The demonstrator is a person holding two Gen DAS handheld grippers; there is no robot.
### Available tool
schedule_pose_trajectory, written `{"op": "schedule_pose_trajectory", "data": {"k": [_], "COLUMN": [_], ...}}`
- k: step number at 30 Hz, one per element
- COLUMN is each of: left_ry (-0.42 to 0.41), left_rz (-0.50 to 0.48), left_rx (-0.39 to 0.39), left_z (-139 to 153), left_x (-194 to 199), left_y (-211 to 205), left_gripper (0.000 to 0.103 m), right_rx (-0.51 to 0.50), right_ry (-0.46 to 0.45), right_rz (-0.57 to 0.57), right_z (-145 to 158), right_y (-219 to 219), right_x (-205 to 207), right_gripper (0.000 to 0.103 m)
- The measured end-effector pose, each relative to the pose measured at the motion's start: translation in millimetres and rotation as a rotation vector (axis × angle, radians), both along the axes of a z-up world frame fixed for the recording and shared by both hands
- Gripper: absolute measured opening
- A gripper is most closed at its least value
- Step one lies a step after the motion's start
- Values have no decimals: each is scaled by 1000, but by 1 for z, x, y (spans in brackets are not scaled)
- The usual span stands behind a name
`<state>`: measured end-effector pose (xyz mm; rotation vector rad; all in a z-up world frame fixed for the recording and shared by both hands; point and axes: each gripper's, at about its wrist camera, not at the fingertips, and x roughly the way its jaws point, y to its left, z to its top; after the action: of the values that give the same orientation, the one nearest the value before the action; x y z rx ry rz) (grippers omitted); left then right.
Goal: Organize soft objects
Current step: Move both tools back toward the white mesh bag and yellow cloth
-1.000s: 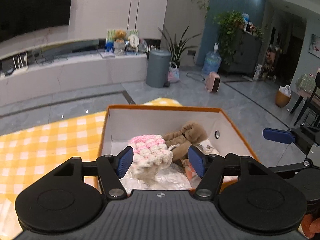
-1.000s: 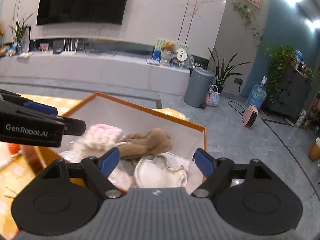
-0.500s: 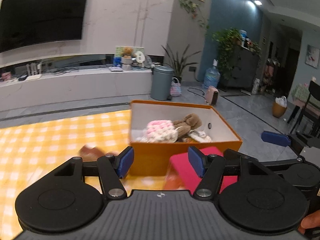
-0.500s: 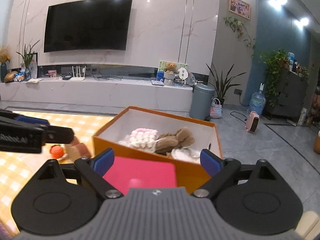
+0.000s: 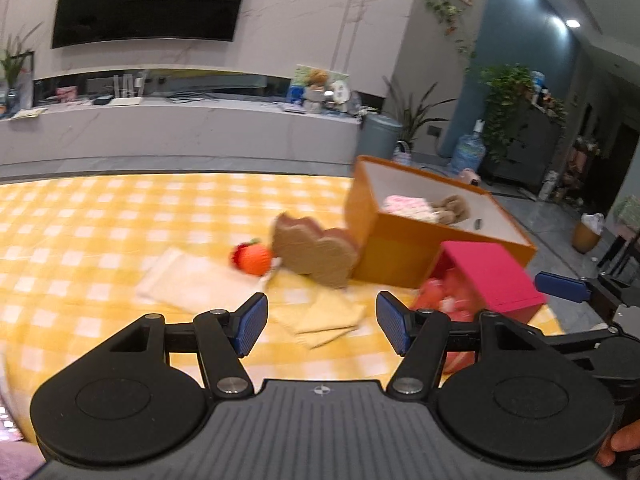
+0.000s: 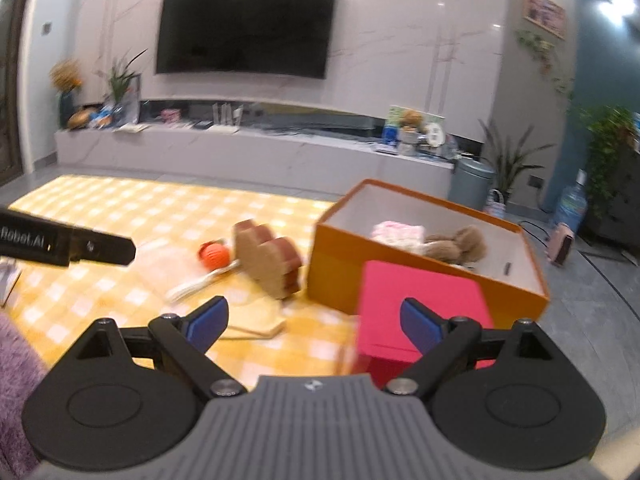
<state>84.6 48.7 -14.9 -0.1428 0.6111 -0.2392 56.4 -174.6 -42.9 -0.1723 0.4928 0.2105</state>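
Observation:
An orange box (image 5: 404, 256) (image 6: 348, 272) stands on the yellow checked cloth (image 5: 100, 232) and holds a pink-white knitted piece (image 5: 404, 204) (image 6: 396, 234) and a brown plush toy (image 5: 450, 206) (image 6: 456, 246). On the cloth lie an orange knitted ball (image 5: 254, 258) (image 6: 214, 256), a brown cloud-shaped cushion (image 5: 316, 254) (image 6: 268, 264) and folded yellow cloths (image 5: 320, 316) (image 6: 256, 320). My left gripper (image 5: 322, 324) is open and empty above the folded cloths. My right gripper (image 6: 314, 320) is open and empty, near a pink box (image 6: 420, 304).
The pink box (image 5: 492, 276) lies in front of the orange box, with red things at its open side (image 5: 440, 300). A pale flat cloth (image 5: 192, 280) lies left of the ball. A purple fuzzy thing (image 6: 16, 380) is at the lower left. The table edge runs right of the boxes.
Both grippers have pulled back from the orange box and swung left. The ball, cushion and folded cloths have come into view. Both stay open and empty.

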Motion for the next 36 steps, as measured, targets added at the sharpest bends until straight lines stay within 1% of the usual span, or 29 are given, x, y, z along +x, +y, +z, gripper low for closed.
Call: {"op": "schedule_pose_trajectory", "data": {"k": [2, 6, 14, 15, 16, 17, 19, 21, 23, 28, 31, 33, 36], "left_ry": [4, 18, 92, 104, 112, 116, 114, 114, 133, 221, 258, 263, 251], "left_rz": [25, 41, 60, 62, 64, 66, 65, 55, 50, 54, 76, 95, 106], "left_rx": [8, -7, 22, 27, 35, 47, 87, 120, 134, 181, 161, 141, 152], "left_z": [-4, -11, -35, -37, -39, -41, -40, -40, -45, -71, -87, -96, -102], "left_x": [-2, 0, 10, 14, 18, 22, 33, 47, 63, 99, 110, 113, 115], "left_y": [10, 21, 27, 27, 26, 25, 20, 16, 14, 9, 13, 17, 16], "left_gripper": [73, 73, 73, 73, 76, 82, 86, 87, 88, 88, 88, 88, 88], "right_rx": [-13, -28, -30, -30, -31, -36, -46, -49, -37, -43, -37, -27, 12], "right_ry": [13, 36, 83, 90, 98, 107, 126, 158, 181, 223, 253, 270, 303], "right_rz": [21, 53, 99, 107, 115, 123, 133, 138, 150, 148, 142, 138, 133], "right_z": [-4, -10, -27, -30, -33, -36, -42, -49, -55, -77, -89, -97, -107], "right_y": [10, 25, 47, 49, 52, 55, 61, 67, 72, 76, 75, 73, 70], "right_x": [2, 10, 28, 31, 34, 39, 49, 61, 72, 102, 120, 131, 144], "right_gripper": [90, 88, 88, 89, 90, 90, 90, 90, 90, 90, 90, 90, 90]}}
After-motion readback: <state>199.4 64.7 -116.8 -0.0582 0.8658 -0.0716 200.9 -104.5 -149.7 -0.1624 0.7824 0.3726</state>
